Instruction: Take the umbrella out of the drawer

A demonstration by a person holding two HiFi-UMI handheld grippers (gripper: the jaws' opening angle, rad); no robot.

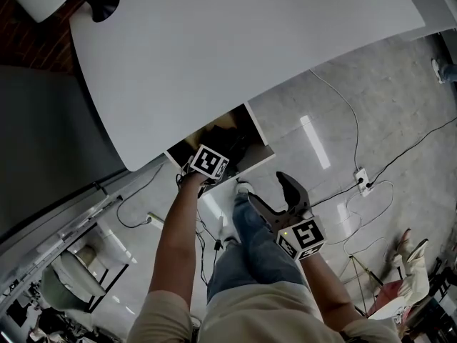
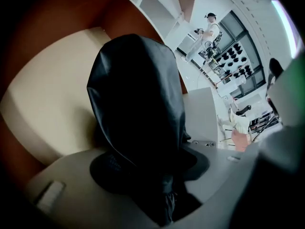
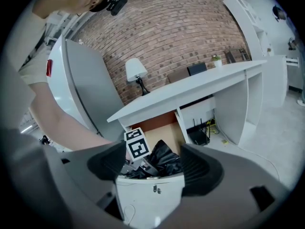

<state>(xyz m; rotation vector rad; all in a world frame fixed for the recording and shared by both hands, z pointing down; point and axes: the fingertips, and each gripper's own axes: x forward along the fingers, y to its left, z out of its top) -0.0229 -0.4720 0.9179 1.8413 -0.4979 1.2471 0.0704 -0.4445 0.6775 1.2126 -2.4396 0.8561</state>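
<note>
The black folded umbrella (image 2: 138, 109) lies in the open white drawer (image 1: 253, 164) under the desk. My left gripper (image 1: 214, 152) reaches down into the drawer, and its jaws are shut on the umbrella's bunched black fabric, which fills the left gripper view. In the right gripper view the umbrella (image 3: 164, 159) shows as a black heap above the drawer front (image 3: 152, 194), with the left gripper's marker cube (image 3: 137, 144) over it. My right gripper (image 1: 278, 199) hangs in front of the drawer, a little below it in the head view, open and holding nothing.
The white desk top (image 1: 235, 48) overhangs the drawer, with a lamp (image 1: 100, 6) at its far corner. Cables and a power strip (image 1: 362, 179) lie on the floor to the right. My legs (image 1: 250, 249) stand just before the drawer. A router (image 3: 198, 135) sits under the desk.
</note>
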